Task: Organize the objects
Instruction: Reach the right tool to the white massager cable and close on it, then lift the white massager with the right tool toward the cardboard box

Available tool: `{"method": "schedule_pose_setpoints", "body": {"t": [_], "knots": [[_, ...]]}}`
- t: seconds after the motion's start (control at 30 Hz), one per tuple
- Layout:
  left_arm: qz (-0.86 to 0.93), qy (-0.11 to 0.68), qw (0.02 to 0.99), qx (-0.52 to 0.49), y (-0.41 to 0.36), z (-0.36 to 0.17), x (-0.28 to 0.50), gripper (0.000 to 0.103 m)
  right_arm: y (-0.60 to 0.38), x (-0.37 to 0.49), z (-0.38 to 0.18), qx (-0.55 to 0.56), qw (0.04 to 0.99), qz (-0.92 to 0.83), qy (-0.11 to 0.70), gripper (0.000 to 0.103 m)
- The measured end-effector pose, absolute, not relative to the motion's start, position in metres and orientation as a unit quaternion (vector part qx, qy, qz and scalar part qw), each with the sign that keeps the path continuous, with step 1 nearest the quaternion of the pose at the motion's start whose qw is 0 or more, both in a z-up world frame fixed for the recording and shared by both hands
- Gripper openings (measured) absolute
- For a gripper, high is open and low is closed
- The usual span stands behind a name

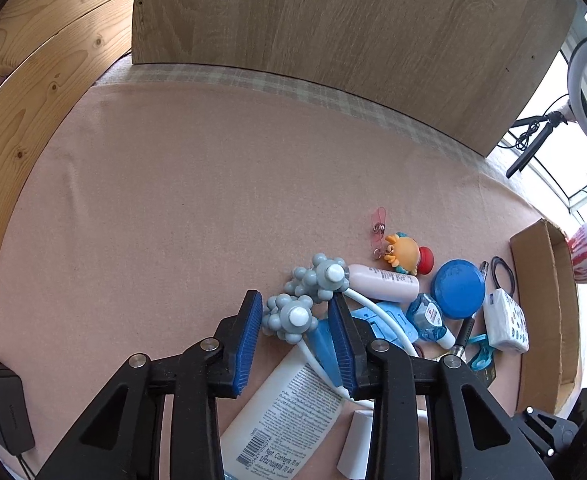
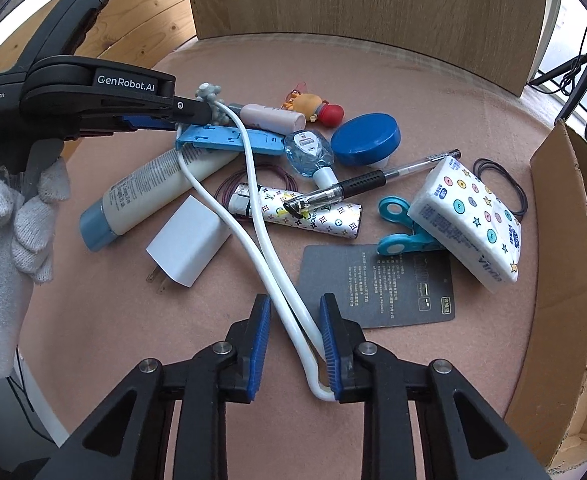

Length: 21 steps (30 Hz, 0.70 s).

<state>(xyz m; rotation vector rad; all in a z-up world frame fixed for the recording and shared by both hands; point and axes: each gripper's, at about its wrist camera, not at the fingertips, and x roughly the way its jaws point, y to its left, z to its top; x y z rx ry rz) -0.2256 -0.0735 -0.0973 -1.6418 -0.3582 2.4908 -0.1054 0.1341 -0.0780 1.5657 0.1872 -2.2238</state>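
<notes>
A white U-shaped massager (image 2: 261,216) with two grey knobby roller heads (image 1: 293,318) lies across a pile of small items on the pink tablecloth (image 1: 153,220). My left gripper (image 1: 294,304) is open, and the nearer roller head sits between its blue pads without being clamped. In the right wrist view the left gripper (image 2: 173,114) reaches in from the left, held by a gloved hand (image 2: 13,220). My right gripper (image 2: 295,302) is open around the massager's white handle, whose bend rests against the right pad (image 2: 331,344).
The pile holds a white lotion tube (image 2: 153,192), white charger (image 2: 189,240), pink bottle (image 2: 273,116), toy figure (image 2: 313,106), blue-lidded jar (image 2: 367,136), pen (image 2: 373,180), tissue pack (image 2: 469,216) and grey card (image 2: 381,284). A cardboard box (image 2: 565,240) stands right; a wooden board (image 1: 333,40) behind.
</notes>
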Motion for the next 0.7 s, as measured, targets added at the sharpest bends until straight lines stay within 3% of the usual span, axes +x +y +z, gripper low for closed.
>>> {"method": "schedule_pose_setpoints", "body": {"t": [0.33, 0.7], "knots": [[0.813, -0.148, 0.134, -0.547, -0.059, -0.101, -0.186, 0.023, 0.150, -0.068, -0.079, 0.577, 0.228, -0.783, 0.041, 0.017], [0.802, -0.113, 0.173, -0.561, -0.016, -0.111, -0.137, 0.019, 0.157, -0.016, -0.076, 0.584, 0.244, -0.774, 0.020, 0.014]]}}
